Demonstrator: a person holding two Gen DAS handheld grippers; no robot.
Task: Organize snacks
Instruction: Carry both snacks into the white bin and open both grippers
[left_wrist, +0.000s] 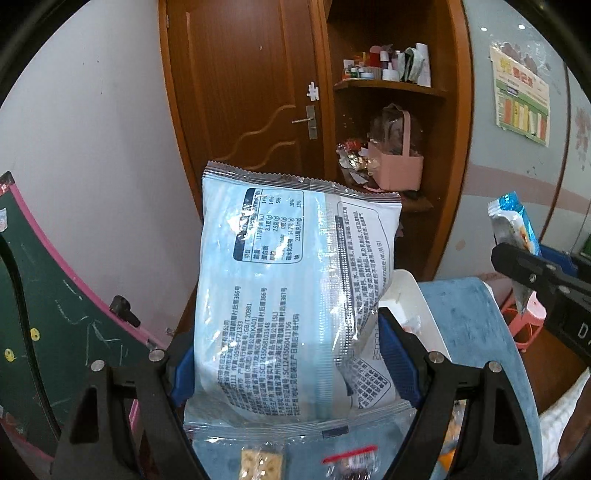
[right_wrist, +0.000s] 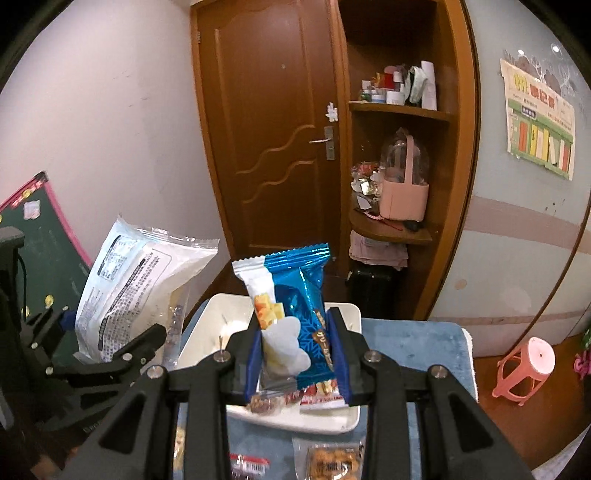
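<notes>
Table (right_wrist: 424, 343) has blue cloth, lower center of right wrist view. White tray (right_wrist: 343, 421) sits on it, center. Snack packets on the cloth at bottom edge: nut pack (right_wrist: 332, 461), red-label pack (right_wrist: 249, 465). Cracker pack (left_wrist: 261, 461) bottom center, left view.

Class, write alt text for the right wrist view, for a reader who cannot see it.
The right gripper grips an upright blue and white snack packet above a white tray on a blue cloth. At left, the left gripper holds a large pale snack bag; a brown door stands behind.
</notes>
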